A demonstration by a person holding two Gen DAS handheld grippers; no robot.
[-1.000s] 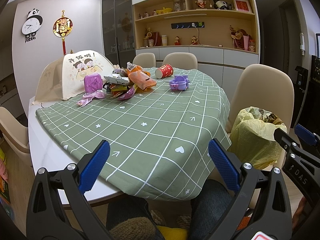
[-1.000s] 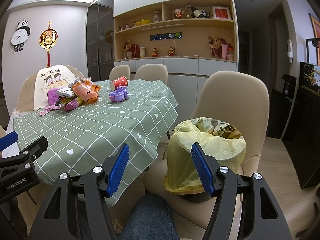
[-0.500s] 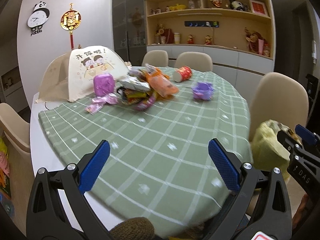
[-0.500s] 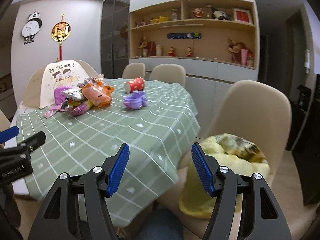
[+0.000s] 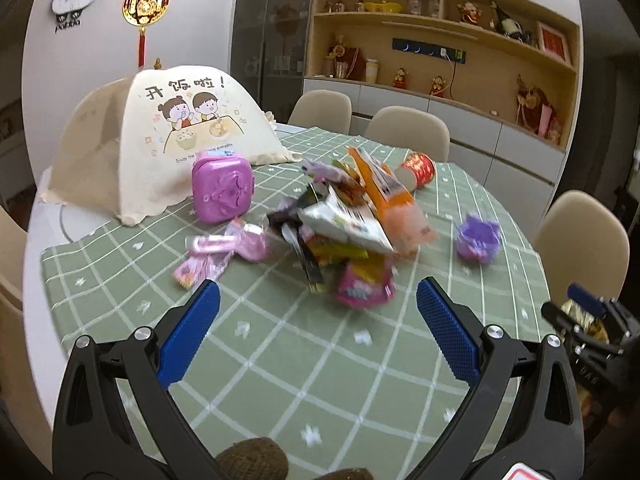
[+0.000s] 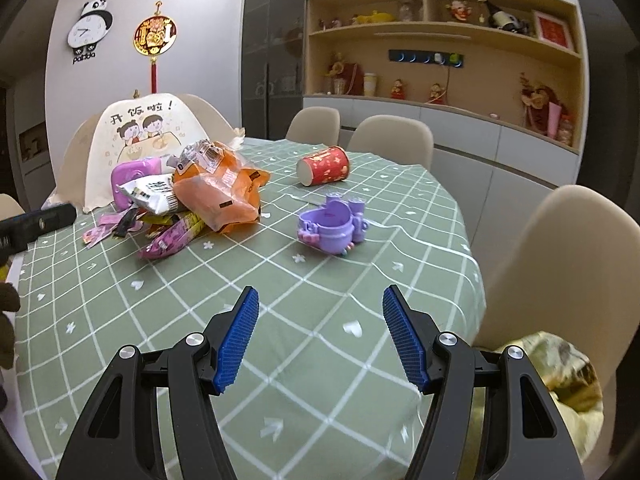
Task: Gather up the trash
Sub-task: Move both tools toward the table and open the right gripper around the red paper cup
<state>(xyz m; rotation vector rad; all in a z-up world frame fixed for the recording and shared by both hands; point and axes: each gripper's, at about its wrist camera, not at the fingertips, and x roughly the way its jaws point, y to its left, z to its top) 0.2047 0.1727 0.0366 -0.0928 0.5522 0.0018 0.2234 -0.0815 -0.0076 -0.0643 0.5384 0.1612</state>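
The heap of crumpled snack wrappers [image 5: 344, 232] lay spread roughly left to right across the far half of my green checked tablecloth [image 5: 280, 360]. An orange plastic bag [image 6: 220, 196] sat on top of it, and a white foil packet [image 5: 344, 224] slanted down towards my right. A red paper cup [image 6: 324, 166] lay on its side behind the heap, its open mouth turned to the left. A purple toy-shaped plastic container [image 6: 332, 226] stood apart on the right, and a pink square plastic case [image 5: 223, 190] stood upright just before the cream mesh food cover [image 5: 176, 128]. Beige chairs ringed the round table, with wooden shelves of ornaments behind. A yellow bin bag [image 6: 560, 392] sat on the chair at my right.

My left tongs [image 5: 318, 320] were held wide apart, empty, the heap near and just beyond their tips. My right tongs [image 6: 320, 330] were likewise apart and empty, the purple container ahead of them and the heap farther off to their left.
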